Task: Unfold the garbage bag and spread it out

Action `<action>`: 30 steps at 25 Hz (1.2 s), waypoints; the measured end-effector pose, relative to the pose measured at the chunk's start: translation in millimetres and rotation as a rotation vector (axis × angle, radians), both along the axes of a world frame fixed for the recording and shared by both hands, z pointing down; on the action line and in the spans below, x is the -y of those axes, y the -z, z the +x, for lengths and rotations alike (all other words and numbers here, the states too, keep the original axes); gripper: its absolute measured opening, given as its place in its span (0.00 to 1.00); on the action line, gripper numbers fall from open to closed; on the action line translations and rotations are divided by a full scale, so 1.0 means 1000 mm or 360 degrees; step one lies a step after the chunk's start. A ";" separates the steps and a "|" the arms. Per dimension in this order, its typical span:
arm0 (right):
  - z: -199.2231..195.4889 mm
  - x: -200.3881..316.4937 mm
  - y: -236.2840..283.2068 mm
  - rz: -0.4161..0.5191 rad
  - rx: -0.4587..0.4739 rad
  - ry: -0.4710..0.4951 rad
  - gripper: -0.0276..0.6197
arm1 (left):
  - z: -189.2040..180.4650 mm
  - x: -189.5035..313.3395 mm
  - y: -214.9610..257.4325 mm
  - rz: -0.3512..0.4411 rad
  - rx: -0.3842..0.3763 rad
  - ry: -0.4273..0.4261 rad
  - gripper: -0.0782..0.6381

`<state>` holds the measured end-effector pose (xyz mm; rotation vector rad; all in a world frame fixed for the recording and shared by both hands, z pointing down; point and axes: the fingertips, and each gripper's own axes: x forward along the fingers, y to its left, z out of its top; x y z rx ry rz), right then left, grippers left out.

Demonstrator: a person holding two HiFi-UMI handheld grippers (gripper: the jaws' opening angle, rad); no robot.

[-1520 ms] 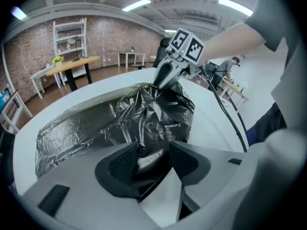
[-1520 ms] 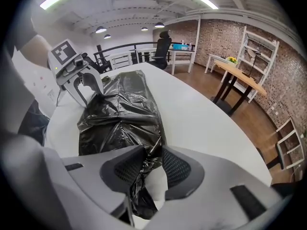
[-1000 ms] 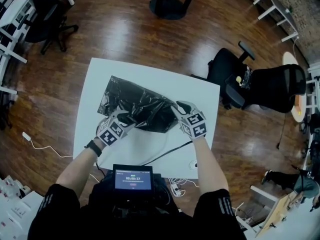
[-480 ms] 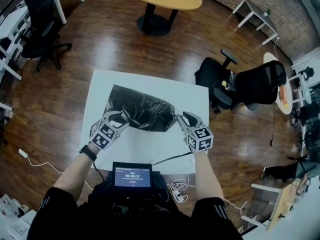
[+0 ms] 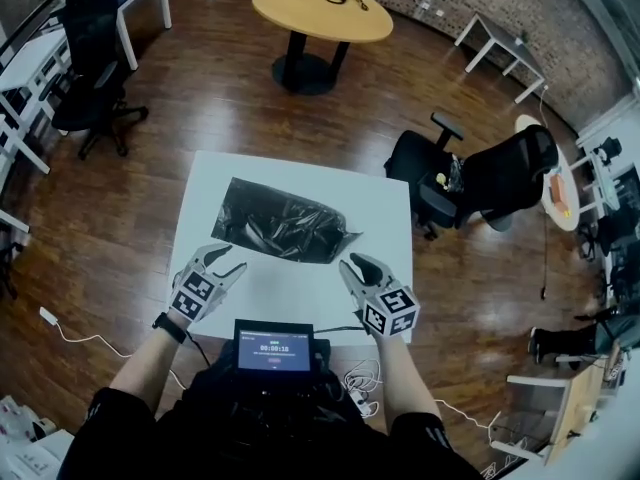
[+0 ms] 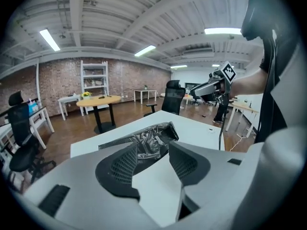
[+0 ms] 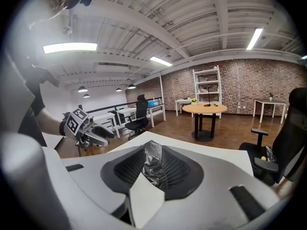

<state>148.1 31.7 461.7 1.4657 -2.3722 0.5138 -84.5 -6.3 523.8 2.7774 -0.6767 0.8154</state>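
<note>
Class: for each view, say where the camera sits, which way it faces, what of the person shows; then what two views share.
Head view: on the head, facing down at the white table and garbage bag; forearms, left gripper, right gripper show.
Left gripper view: on that gripper, facing the bag past its open fingers; the right gripper shows.
Right gripper view: on that gripper, facing the bag; its fingers have just been closing but stand apart, empty; the left gripper shows.
Shared: both gripper views show the round table.

garbage bag point(image 5: 285, 230): glossy black | table point(image 5: 300, 290): white | floor point(image 5: 200, 98): brown wood | round table point(image 5: 320, 13): tan
</note>
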 end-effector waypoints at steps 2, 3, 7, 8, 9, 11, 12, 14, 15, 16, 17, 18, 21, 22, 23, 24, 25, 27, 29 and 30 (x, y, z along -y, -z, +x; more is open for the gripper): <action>-0.007 -0.019 -0.004 -0.0022 0.0010 0.0033 0.25 | -0.003 -0.019 0.001 -0.0014 -0.0015 0.0050 0.40; -0.009 -0.029 -0.006 -0.0024 0.0010 0.0050 0.25 | -0.004 -0.028 0.002 -0.0015 -0.0012 0.0070 0.40; -0.014 -0.069 -0.007 -0.0009 0.0008 0.0097 0.24 | -0.007 -0.068 0.006 -0.0006 -0.0008 0.0134 0.40; -0.013 -0.080 -0.006 -0.0002 0.0016 0.0104 0.24 | -0.005 -0.080 0.007 0.0000 -0.0009 0.0143 0.40; -0.012 -0.092 -0.005 0.0006 0.0022 0.0110 0.24 | -0.004 -0.092 0.009 0.0002 -0.0008 0.0147 0.40; -0.009 -0.114 -0.003 0.0020 0.0034 0.0113 0.24 | -0.001 -0.117 0.011 0.0004 0.0000 0.0147 0.40; -0.009 -0.124 -0.002 0.0022 0.0043 0.0114 0.24 | -0.001 -0.129 0.011 0.0000 0.0004 0.0149 0.40; -0.009 -0.140 -0.004 0.0017 0.0054 0.0119 0.24 | 0.000 -0.152 0.012 -0.0032 0.0001 0.0151 0.40; -0.010 -0.148 -0.005 0.0013 0.0055 0.0123 0.24 | 0.000 -0.162 0.012 -0.0049 0.0000 0.0151 0.40; -0.011 -0.155 -0.005 0.0011 0.0055 0.0127 0.24 | -0.002 -0.172 0.009 -0.0057 0.0006 0.0152 0.40; -0.013 -0.162 -0.005 0.0012 0.0056 0.0131 0.24 | -0.006 -0.180 0.005 -0.0059 0.0016 0.0153 0.40; -0.015 -0.169 -0.004 0.0014 0.0059 0.0134 0.24 | -0.010 -0.187 0.002 -0.0059 0.0026 0.0152 0.40; -0.019 -0.183 0.000 0.0029 0.0072 0.0123 0.24 | -0.017 -0.201 0.000 -0.0061 0.0041 0.0144 0.40; -0.019 -0.186 0.001 0.0032 0.0075 0.0113 0.23 | -0.019 -0.203 0.000 -0.0066 0.0043 0.0140 0.40; -0.019 -0.188 0.002 0.0031 0.0078 0.0101 0.23 | -0.019 -0.205 0.001 -0.0079 0.0043 0.0136 0.40; -0.019 -0.190 0.001 0.0027 0.0086 0.0089 0.23 | -0.019 -0.207 0.003 -0.0093 0.0038 0.0129 0.40; -0.019 -0.192 0.001 0.0022 0.0094 0.0079 0.23 | -0.019 -0.208 0.006 -0.0098 0.0030 0.0120 0.40; -0.020 -0.195 0.003 0.0023 0.0100 0.0064 0.23 | -0.020 -0.208 0.010 -0.0084 0.0020 0.0102 0.40; -0.023 -0.196 0.003 0.0030 0.0097 0.0055 0.23 | -0.024 -0.208 0.012 -0.0067 0.0019 0.0092 0.40; -0.024 -0.196 0.004 0.0034 0.0096 0.0051 0.23 | -0.026 -0.208 0.012 -0.0061 0.0020 0.0090 0.40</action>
